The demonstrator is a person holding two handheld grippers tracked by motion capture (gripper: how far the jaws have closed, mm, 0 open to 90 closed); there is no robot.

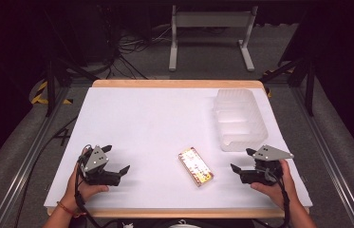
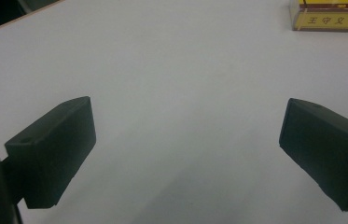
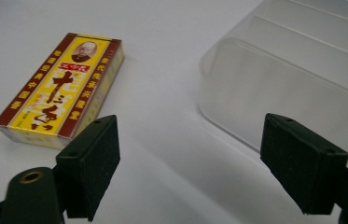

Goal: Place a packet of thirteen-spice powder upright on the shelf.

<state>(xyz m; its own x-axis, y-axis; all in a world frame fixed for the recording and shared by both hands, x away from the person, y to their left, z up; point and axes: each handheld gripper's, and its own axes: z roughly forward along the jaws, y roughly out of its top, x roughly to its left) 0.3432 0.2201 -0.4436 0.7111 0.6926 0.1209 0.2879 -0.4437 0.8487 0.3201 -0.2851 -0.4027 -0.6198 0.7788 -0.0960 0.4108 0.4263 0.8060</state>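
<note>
A flat yellow and red box (image 1: 196, 166) with printed characters lies on the white table (image 1: 141, 123), near the front and a little right of centre. The same box (image 3: 62, 88) lies to the left in the right gripper view, and its yellow edge (image 2: 332, 16) shows at the top right of the left gripper view. My left gripper (image 1: 116, 159) rests at the front left, open and holding nothing, jaws pointing toward the box. My right gripper (image 1: 242, 160) rests at the front right, open and holding nothing, between the box and a clear plastic bin (image 1: 238, 118).
The translucent bin (image 3: 297, 79) stands at the table's right side, ridged inside, close ahead of my right gripper. A white metal frame (image 1: 210, 35) and cables lie on the floor beyond the table's far edge. Dark rails run along both sides.
</note>
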